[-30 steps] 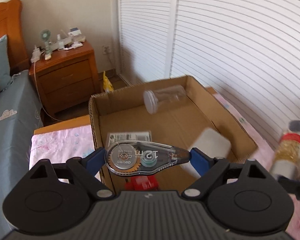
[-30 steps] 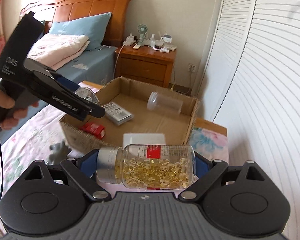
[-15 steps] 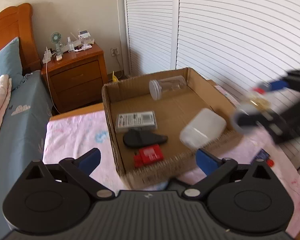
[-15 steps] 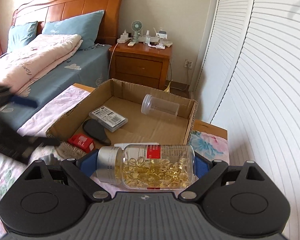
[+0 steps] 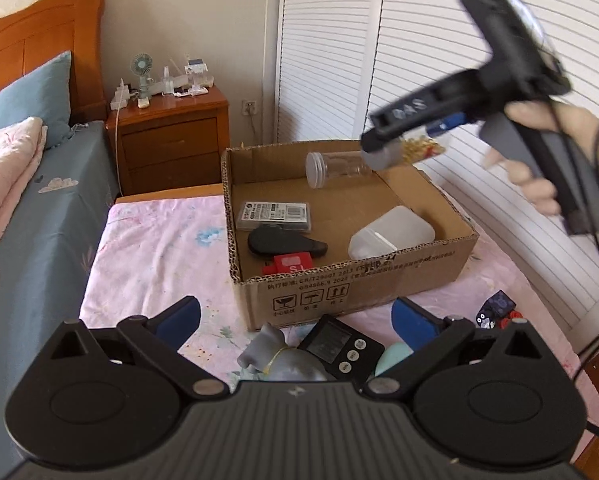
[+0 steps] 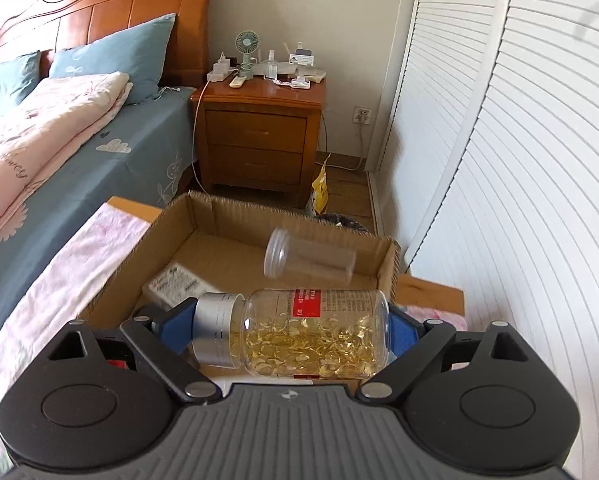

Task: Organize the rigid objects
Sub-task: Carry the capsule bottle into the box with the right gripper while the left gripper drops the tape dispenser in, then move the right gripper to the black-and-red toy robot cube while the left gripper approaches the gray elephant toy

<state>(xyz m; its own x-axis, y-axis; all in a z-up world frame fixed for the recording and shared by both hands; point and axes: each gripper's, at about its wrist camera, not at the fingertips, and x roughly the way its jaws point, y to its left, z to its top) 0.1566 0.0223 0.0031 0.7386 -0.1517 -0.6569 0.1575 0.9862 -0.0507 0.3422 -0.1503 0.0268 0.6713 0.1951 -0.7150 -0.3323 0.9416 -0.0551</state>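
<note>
Hanging back with its jaws wide apart and nothing in them, the left gripper (image 5: 295,320) sits over a grey figurine (image 5: 277,356) and a black timer (image 5: 339,346) on the pink sheet. Past those, the cardboard box (image 5: 359,284) holds a red pack (image 5: 291,265), black tape dispenser (image 5: 283,242) and clear jar (image 5: 335,164). Up above the box's far end, the right gripper (image 6: 291,330) is clamped on the capsule bottle (image 6: 299,334).

Five items are lying in one cardboard box (image 5: 363,284): one clear jar (image 5: 335,168), one labelled case (image 5: 273,216), one black dispenser (image 5: 283,242), one red box (image 5: 289,265), one white container (image 5: 391,232).
</note>
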